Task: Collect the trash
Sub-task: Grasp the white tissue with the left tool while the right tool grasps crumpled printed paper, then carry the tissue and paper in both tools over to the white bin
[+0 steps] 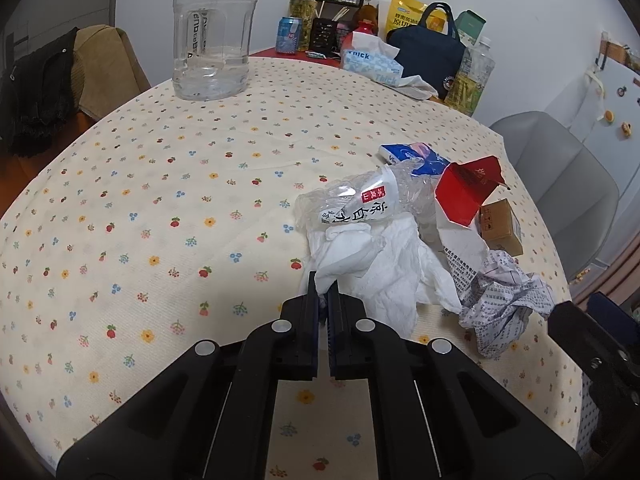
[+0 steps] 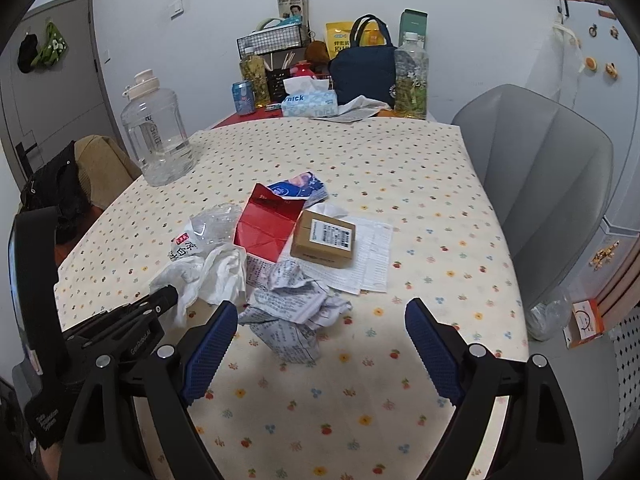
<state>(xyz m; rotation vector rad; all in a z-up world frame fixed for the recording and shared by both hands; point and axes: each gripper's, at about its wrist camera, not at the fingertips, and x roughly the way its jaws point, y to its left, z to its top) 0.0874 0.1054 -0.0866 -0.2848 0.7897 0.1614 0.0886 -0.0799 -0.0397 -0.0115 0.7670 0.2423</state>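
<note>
A heap of trash lies on the flowered tablecloth (image 1: 160, 200): a white tissue (image 1: 384, 268), a crushed clear bottle (image 1: 360, 196), a torn red carton (image 1: 464, 192), a small brown box (image 1: 500, 224), a blue wrapper (image 1: 420, 158) and a crumpled printed paper (image 1: 500, 304). My left gripper (image 1: 325, 290) is shut on the near corner of the tissue. In the right wrist view my right gripper (image 2: 322, 310) stands open, its blue pads (image 2: 212, 344) either side of the crumpled paper (image 2: 292, 312) without touching it. The left gripper (image 2: 160, 304) shows at the tissue (image 2: 220, 276).
A large clear water jug (image 2: 158, 136) stands at the far left. At the back are a tissue box (image 2: 308, 104), a navy bag (image 2: 364, 72), a can (image 2: 243, 98) and drink bottles (image 2: 411, 76). A grey chair (image 2: 540, 184) is right of the table; a flat receipt (image 2: 374, 256) lies under the box.
</note>
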